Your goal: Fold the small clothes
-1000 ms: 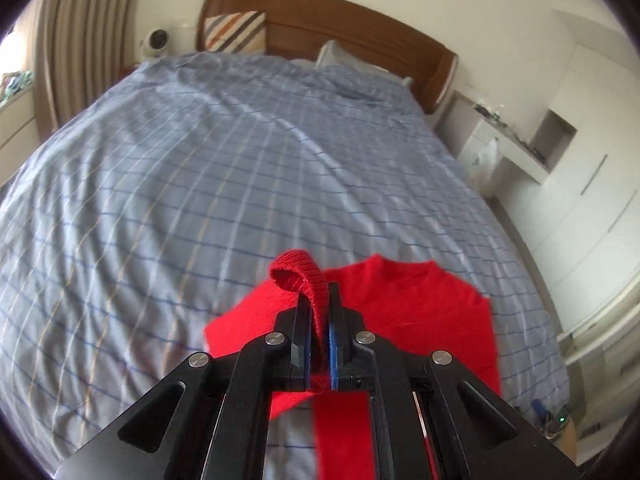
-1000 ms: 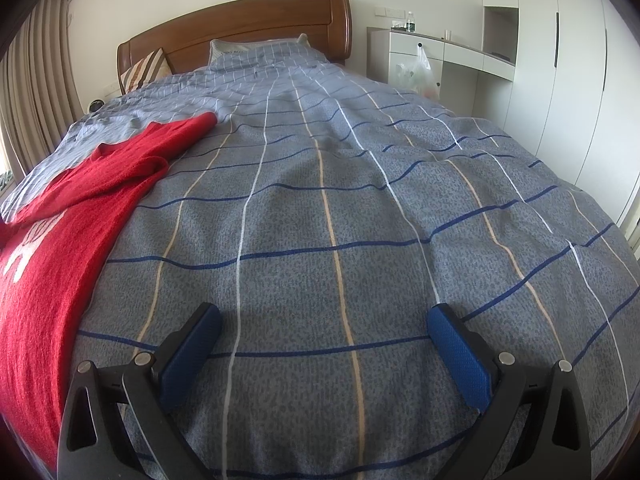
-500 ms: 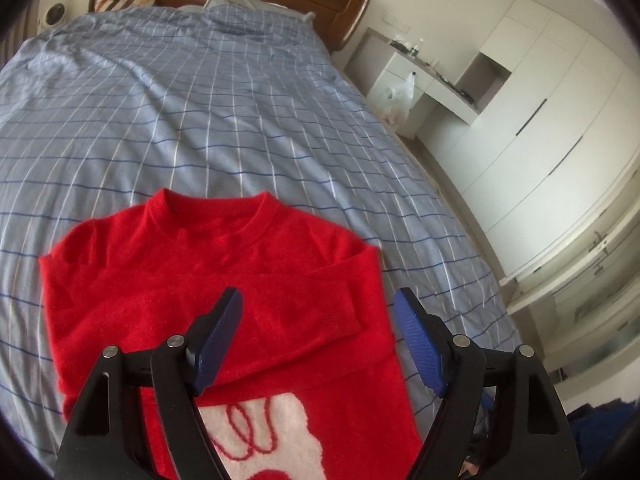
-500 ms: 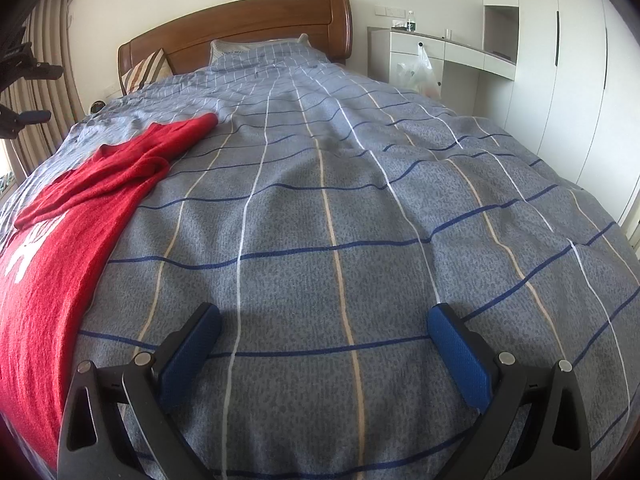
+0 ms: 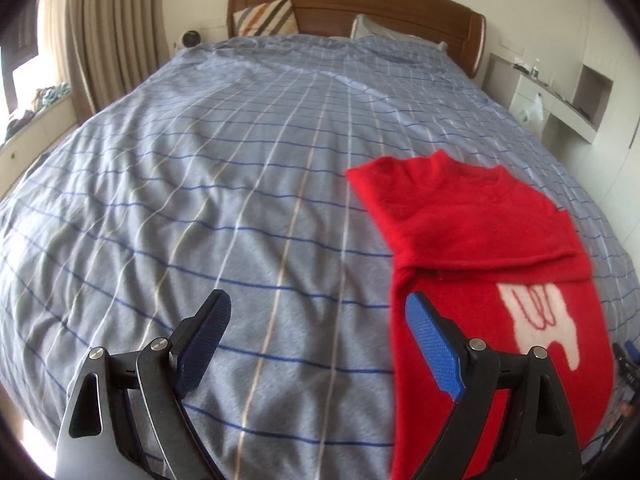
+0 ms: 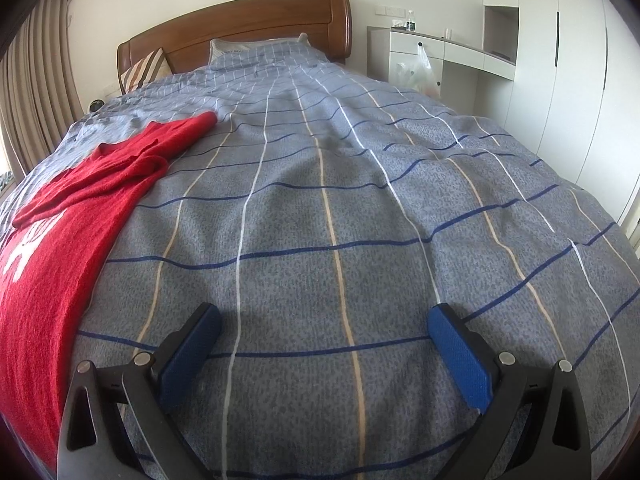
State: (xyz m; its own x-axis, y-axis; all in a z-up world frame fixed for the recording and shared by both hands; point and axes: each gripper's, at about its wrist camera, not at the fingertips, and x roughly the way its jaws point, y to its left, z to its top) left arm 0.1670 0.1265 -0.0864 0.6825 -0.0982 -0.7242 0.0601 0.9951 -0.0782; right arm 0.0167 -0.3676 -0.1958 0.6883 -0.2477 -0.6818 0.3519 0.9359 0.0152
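We see the red knitted sweater (image 5: 480, 240) lying right of our empty, spread left gripper (image 5: 320, 344). Our right gripper (image 6: 324, 344) is spread too, with bare blue checked bedcover (image 6: 360, 200) ahead.

A: What carries everything here?

B: A bed (image 5: 240, 168), spread with a blue-grey checked cover (image 6: 360, 220) lined in white, tan and dark blue.

A: And lying on it?

B: A red sweater (image 5: 480, 240), flat near the foot, well away from the wooden headboard (image 5: 360, 4), one sleeve folded across its chest. A striped cushion (image 5: 266, 18) and a pillow (image 6: 256, 50) lean against that headboard.
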